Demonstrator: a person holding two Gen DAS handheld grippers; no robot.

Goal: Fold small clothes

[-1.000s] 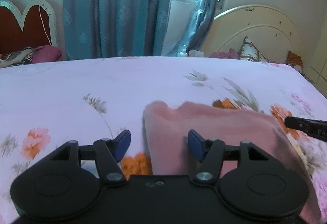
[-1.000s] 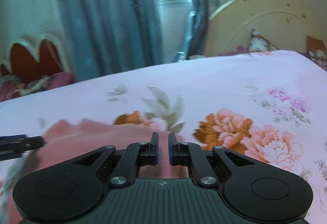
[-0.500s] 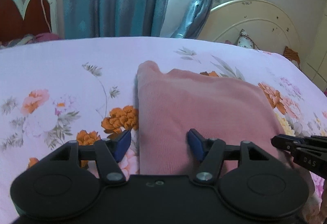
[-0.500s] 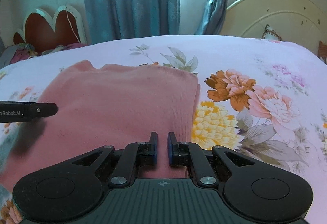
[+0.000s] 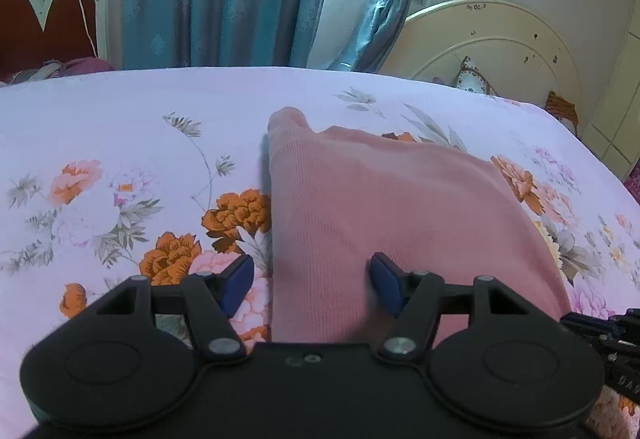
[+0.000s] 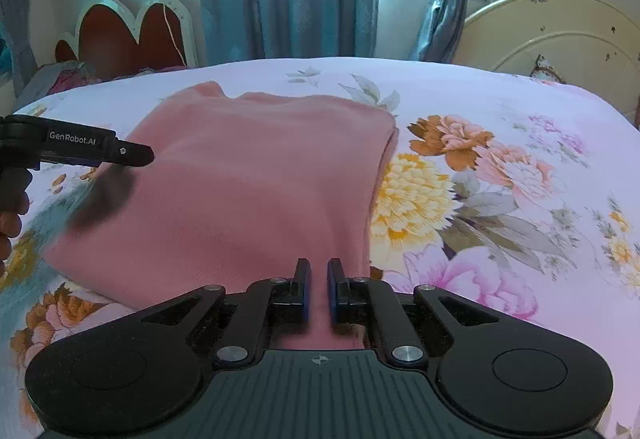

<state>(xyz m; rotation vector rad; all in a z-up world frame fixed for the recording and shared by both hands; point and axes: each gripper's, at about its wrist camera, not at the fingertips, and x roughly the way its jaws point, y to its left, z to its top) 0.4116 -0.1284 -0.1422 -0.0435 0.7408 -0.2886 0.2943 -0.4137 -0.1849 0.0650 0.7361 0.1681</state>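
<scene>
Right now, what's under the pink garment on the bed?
The pink garment lies folded on the floral bedsheet, which shows on every side of it. Whatever sits beneath it or between its layers is covered, so I can't tell.

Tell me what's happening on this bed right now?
A person with a handheld gripper in each hand is folding a pink garment on a floral bedsheet. The garment lies flat, already folded into a rough rectangle. The right gripper is shut at the garment's near edge; whether it pinches cloth cannot be told. The left gripper is open, its fingers straddling the garment's left edge without clamping it.
</scene>
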